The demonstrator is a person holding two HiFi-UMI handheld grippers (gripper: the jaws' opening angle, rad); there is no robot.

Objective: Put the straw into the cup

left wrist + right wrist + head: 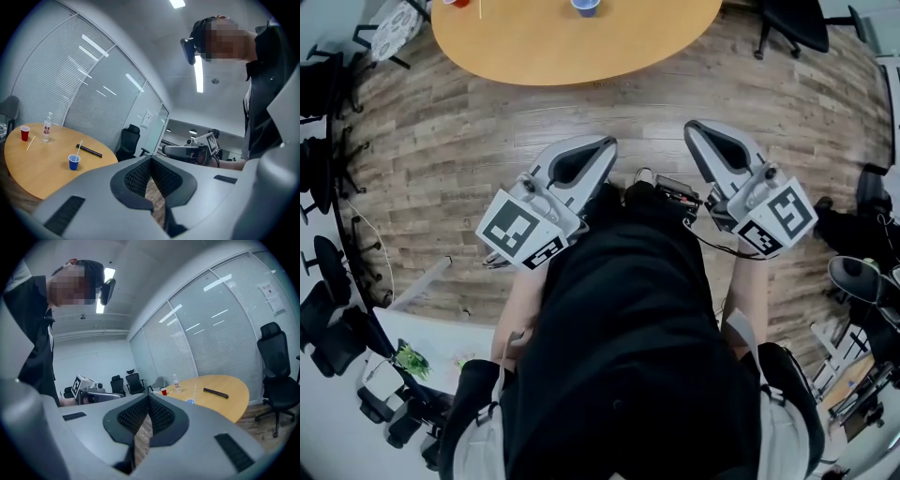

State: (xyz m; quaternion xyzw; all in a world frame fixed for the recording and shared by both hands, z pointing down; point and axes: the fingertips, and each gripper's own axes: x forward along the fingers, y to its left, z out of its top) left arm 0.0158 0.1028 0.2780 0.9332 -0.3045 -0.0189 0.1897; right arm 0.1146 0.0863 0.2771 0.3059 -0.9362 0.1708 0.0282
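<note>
A blue cup (74, 162) stands on the round wooden table (42, 168) with a white straw (79, 147) upright in it. The same blue cup (190, 401) and straw (194, 392) show in the right gripper view. In the head view the blue cup (586, 7) sits at the table's near edge, far ahead of both grippers. My left gripper (605, 142) and right gripper (692, 127) are held close to the person's body over the wood floor, both shut and empty. Each one's pads meet at the tip: left gripper (151, 159), right gripper (149, 397).
A red cup (25, 133), a loose straw (31, 142), a water bottle (47, 127) and a long black object (91, 151) also lie on the table. Office chairs (275, 380) stand around it, with more along the room's left edge (323, 309).
</note>
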